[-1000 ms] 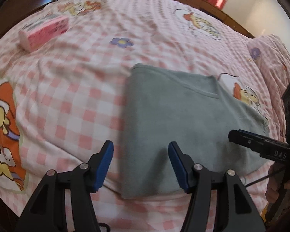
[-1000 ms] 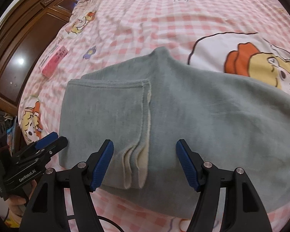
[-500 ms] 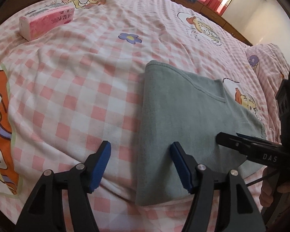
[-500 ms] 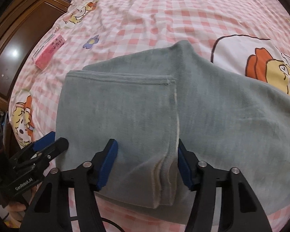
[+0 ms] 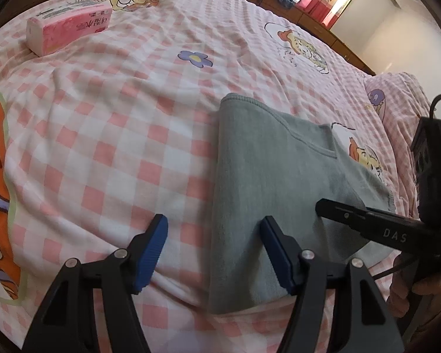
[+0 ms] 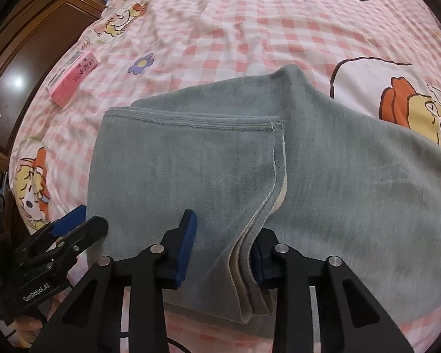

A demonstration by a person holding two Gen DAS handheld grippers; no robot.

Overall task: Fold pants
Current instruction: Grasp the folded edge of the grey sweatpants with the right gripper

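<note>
Two grippers work over grey pants (image 6: 279,182) lying on the pink checked bed (image 5: 103,147), already doubled over with the layered cuffs stacked near the front edge. Spread wide, the left gripper (image 5: 214,253) straddles the fold's left edge without holding it. Narrowed about the cuff layers, the right gripper (image 6: 223,247) looks set to pinch (not yet clamped, I judge). Next: close, lift, and carry across for another fold.

You've got 1 pr grey pants (image 6: 250,176), 1 pink tissue pack (image 5: 69,28), 2 grippers: left (image 5: 214,250), right (image 6: 223,244).
</note>
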